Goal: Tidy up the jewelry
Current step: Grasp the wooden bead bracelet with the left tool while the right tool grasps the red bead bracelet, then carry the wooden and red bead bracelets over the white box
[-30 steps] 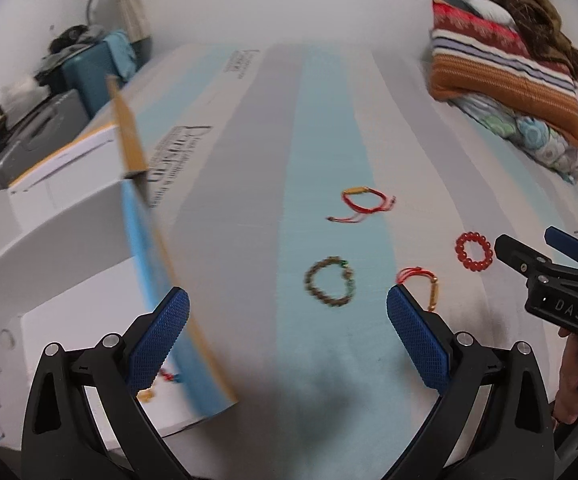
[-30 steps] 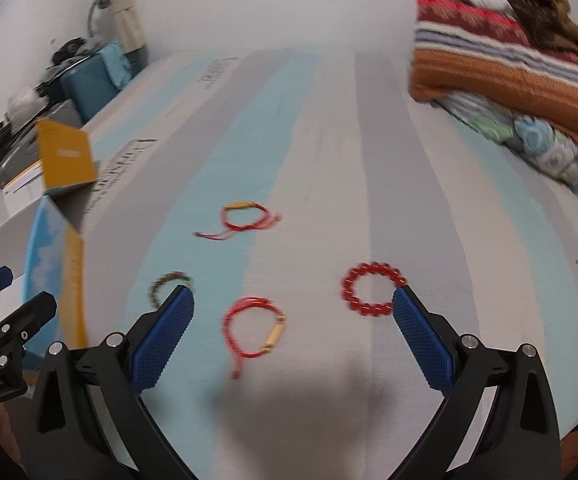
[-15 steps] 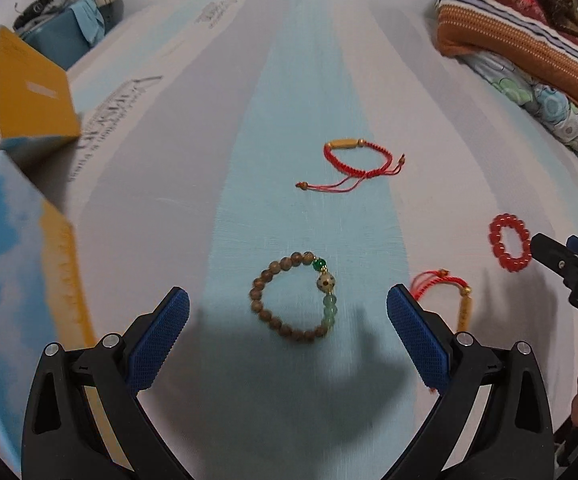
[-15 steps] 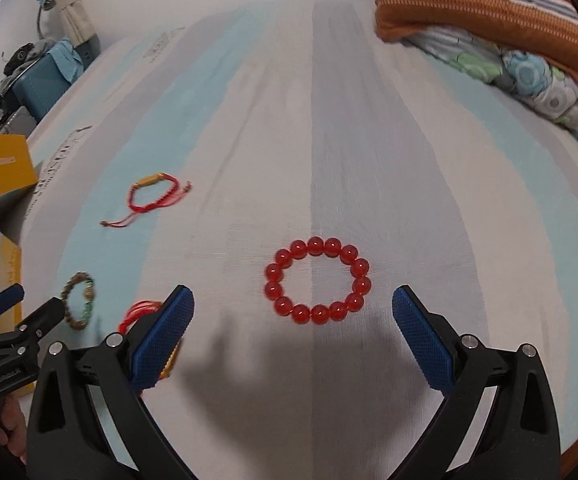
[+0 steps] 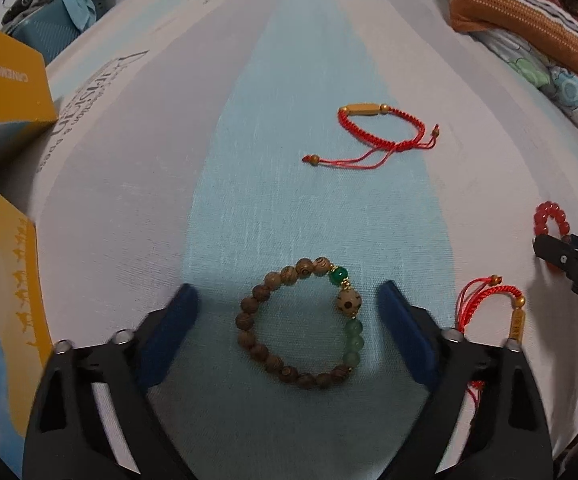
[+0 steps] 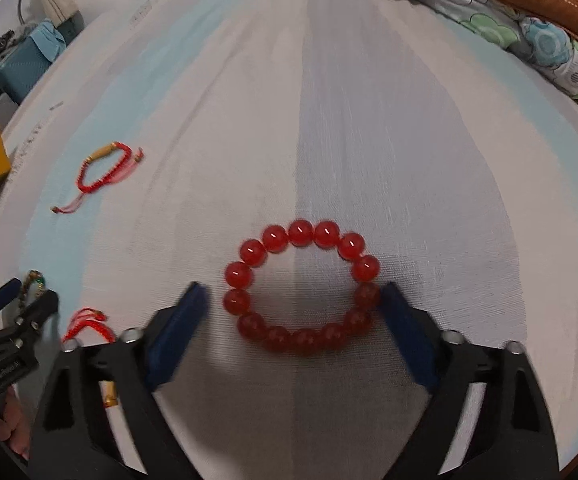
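Note:
A brown and green bead bracelet (image 5: 301,330) lies flat on the striped bed sheet between the open fingers of my left gripper (image 5: 289,312). A red bead bracelet (image 6: 303,286) lies flat between the open fingers of my right gripper (image 6: 295,306); it also shows at the right edge of the left wrist view (image 5: 551,216). A red cord bracelet with a gold tube (image 5: 385,134) lies farther out on the blue stripe. A second red cord bracelet (image 5: 497,306) lies between the two grippers. Both grippers are low over the sheet and hold nothing.
A yellow and blue box (image 5: 5,280) with a raised yellow flap (image 5: 5,84) stands at the left. Folded blankets (image 5: 529,20) lie at the far right of the bed. Luggage (image 6: 25,64) sits beyond the bed's left edge.
Both grippers have moved forward and down, each closing in over its bead bracelet, which now lies between the fingers. The jaws stay open. The bracelets have not moved.

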`<action>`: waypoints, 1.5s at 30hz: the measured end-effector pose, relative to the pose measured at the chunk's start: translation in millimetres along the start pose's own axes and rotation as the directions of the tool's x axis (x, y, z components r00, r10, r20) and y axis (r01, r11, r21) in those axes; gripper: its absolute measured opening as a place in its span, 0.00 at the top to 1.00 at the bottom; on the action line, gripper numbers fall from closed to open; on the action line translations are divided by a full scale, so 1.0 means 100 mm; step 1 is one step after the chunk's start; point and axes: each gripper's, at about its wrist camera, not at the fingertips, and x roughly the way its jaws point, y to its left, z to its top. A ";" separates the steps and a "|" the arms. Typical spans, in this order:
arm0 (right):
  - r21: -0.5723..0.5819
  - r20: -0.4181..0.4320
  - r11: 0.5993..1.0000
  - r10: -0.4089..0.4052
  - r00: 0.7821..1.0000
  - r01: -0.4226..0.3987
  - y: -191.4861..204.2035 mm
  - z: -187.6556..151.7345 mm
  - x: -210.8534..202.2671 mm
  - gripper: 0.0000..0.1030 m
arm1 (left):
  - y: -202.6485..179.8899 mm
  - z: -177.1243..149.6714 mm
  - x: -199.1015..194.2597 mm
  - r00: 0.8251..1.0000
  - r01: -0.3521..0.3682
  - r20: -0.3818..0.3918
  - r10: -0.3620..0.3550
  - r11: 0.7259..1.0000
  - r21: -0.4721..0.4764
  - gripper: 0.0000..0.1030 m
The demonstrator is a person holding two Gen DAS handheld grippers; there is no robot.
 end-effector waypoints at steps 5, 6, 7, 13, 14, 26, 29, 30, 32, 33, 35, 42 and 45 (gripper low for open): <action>-0.022 0.006 1.000 -0.017 1.000 0.017 0.03 -0.01 -0.02 0.49 | 0.03 -0.01 -0.05 1.000 -0.008 -0.006 0.007 1.000 -0.005 0.52; -0.024 0.006 1.000 -0.018 1.000 0.018 0.03 0.00 -0.02 0.54 | 0.04 -0.02 -0.05 1.000 -0.007 -0.007 0.007 1.000 -0.007 0.56; -0.027 0.006 0.999 -0.026 1.000 0.026 0.04 0.00 -0.02 0.57 | 0.05 -0.02 -0.05 1.000 -0.008 -0.007 0.008 1.000 -0.006 0.61; -0.023 0.007 0.999 -0.030 1.000 0.030 0.02 -0.01 -0.03 0.78 | 0.09 -0.05 -0.09 1.000 -0.021 0.001 0.021 1.000 -0.012 0.90; -0.016 0.008 1.000 -0.025 1.000 0.025 0.01 -0.01 -0.04 0.83 | 0.10 -0.05 -0.10 1.000 -0.015 0.003 0.015 1.000 -0.016 0.90; -0.007 0.045 1.000 -0.018 0.999 0.018 0.04 -0.01 -0.18 0.88 | 0.11 -0.07 -0.20 0.999 0.045 0.011 -0.044 0.999 -0.020 0.90; -0.004 0.057 1.000 -0.031 0.998 0.031 0.06 -0.03 -0.22 0.88 | 0.12 -0.07 -0.22 0.999 0.048 0.012 -0.048 0.999 -0.019 0.90; -0.002 0.061 0.999 -0.032 0.998 0.032 0.06 -0.04 -0.23 0.88 | 0.12 -0.07 -0.24 0.999 0.050 0.011 -0.050 0.999 -0.021 0.90; 0.006 0.068 0.999 -0.032 0.997 0.032 0.06 -0.06 -0.26 0.87 | 0.11 -0.07 -0.28 0.999 0.049 0.016 -0.049 0.999 -0.019 0.90; 0.008 0.071 0.999 -0.033 0.997 0.032 0.06 -0.07 -0.28 0.88 | 0.11 -0.07 -0.30 0.999 0.048 0.020 -0.047 0.999 -0.018 0.90; 0.010 0.081 0.999 -0.038 0.996 0.037 0.07 -0.09 -0.32 0.87 | 0.11 -0.06 -0.35 0.999 0.044 0.023 -0.043 0.999 -0.018 0.90; 0.012 0.120 0.999 -0.049 0.992 0.048 0.08 -0.16 -0.54 0.87 | 0.10 -0.11 -0.50 0.998 0.060 0.021 -0.060 0.998 -0.018 0.90; 0.015 0.128 0.999 -0.050 0.990 0.049 0.08 -0.19 -0.63 0.87 | 0.09 -0.14 -0.61 0.998 0.063 0.030 -0.063 0.998 -0.014 0.90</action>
